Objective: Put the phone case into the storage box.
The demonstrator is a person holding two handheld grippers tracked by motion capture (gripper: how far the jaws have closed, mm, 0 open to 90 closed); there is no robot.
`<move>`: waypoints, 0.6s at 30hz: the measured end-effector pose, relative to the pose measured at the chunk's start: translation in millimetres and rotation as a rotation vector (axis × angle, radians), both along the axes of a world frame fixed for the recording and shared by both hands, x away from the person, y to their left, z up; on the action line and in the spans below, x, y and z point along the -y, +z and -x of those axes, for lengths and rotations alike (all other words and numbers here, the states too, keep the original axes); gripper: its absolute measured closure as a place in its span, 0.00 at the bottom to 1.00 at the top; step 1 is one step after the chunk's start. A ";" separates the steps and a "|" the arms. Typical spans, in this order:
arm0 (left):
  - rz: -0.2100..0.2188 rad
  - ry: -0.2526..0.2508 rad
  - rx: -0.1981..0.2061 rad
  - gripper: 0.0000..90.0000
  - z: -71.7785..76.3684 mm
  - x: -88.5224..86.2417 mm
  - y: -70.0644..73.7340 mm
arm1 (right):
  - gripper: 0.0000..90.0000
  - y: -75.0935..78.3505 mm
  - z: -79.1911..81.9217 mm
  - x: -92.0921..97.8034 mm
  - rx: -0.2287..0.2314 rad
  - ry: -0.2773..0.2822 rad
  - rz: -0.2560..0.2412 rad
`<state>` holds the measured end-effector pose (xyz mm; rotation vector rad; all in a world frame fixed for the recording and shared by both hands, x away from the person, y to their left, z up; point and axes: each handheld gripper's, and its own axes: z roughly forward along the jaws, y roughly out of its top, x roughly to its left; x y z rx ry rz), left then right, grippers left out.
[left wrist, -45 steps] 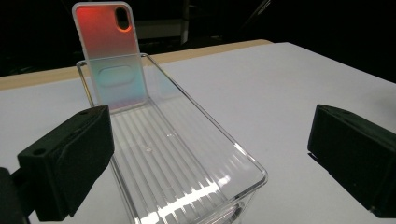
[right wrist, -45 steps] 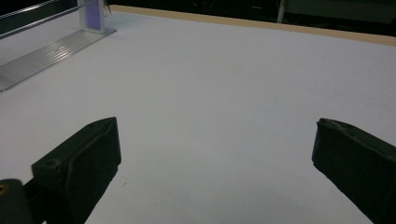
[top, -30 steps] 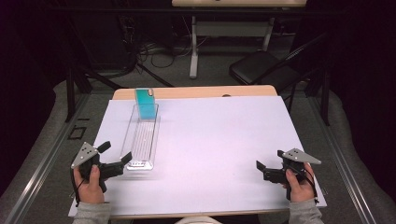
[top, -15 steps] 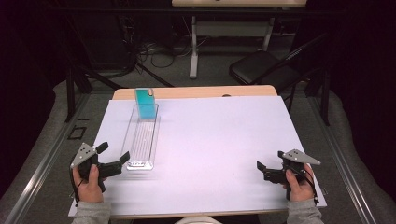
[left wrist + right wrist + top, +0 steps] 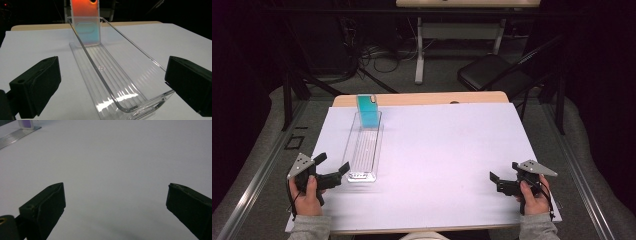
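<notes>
Now the left tongs [image 5: 110,82] gape wide, straddling the near end of the clear tray [image 5: 130,100]; a phone case [image 5: 85,22] stands at its far end. Close squarely on the tray walls. The right tongs [image 5: 501,183] rest wide apart on the counter [image 5: 452,150].

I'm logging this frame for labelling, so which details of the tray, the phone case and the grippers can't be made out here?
- Phone case: top cut off by the left gripper view's upper edge.
- Clear tray: near corner cut off by the bottom edge.
- Right gripper: right jaw tip cut off by the frame edge.
- Left gripper: tray contact too small to judge, high view.
</notes>
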<state>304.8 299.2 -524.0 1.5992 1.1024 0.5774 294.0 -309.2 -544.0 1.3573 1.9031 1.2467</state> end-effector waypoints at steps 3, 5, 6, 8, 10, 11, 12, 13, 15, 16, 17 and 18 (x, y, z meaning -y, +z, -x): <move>0.001 -0.001 -0.001 0.00 -0.4 -0.1 -0.3 | 0.02 0.0 0.3 0.1 -0.001 0.002 0.002; 0.000 0.003 0.000 0.00 -0.5 -0.7 0.0 | 0.02 -0.8 0.4 -0.6 -0.001 -0.001 -0.004; 0.002 0.004 0.001 0.00 -0.6 -1.2 0.1 | 0.02 -1.2 0.3 -0.8 0.003 -0.003 -0.007; 0.005 0.007 0.001 0.00 -0.8 -2.0 0.1 | 0.02 -1.3 0.4 -0.9 0.003 -0.003 -0.007; 0.007 0.010 0.001 0.00 -0.8 -2.5 0.0 | 0.02 -1.6 0.4 -0.8 0.003 -0.006 -0.004; 0.009 0.012 0.001 0.00 -1.0 -2.5 0.1 | 0.02 -1.1 0.9 -0.1 -0.003 -0.010 0.004; 0.008 0.013 0.002 0.00 -1.3 -2.5 0.1 | 0.02 -0.9 0.9 0.6 -0.004 -0.012 0.005; 0.007 0.015 0.002 0.00 -1.7 -2.5 0.1 | 0.02 -1.0 0.8 1.1 -0.002 -0.015 0.001; 0.006 0.020 -0.001 0.00 -2.1 -2.6 0.0 | 0.02 -1.9 0.3 1.9 0.001 -0.020 -0.008; 0.006 0.022 -0.001 0.00 -2.1 -2.8 0.0 | 0.02 -1.6 0.5 2.7 -0.004 -0.018 -0.008; 0.007 0.026 -0.001 0.00 -1.9 -2.8 0.1 | 0.02 -1.4 0.4 3.4 -0.001 -0.016 -0.007; 0.009 0.030 -0.001 0.01 -1.7 -2.9 0.5 | 0.02 -1.3 0.4 3.7 0.001 -0.015 -0.005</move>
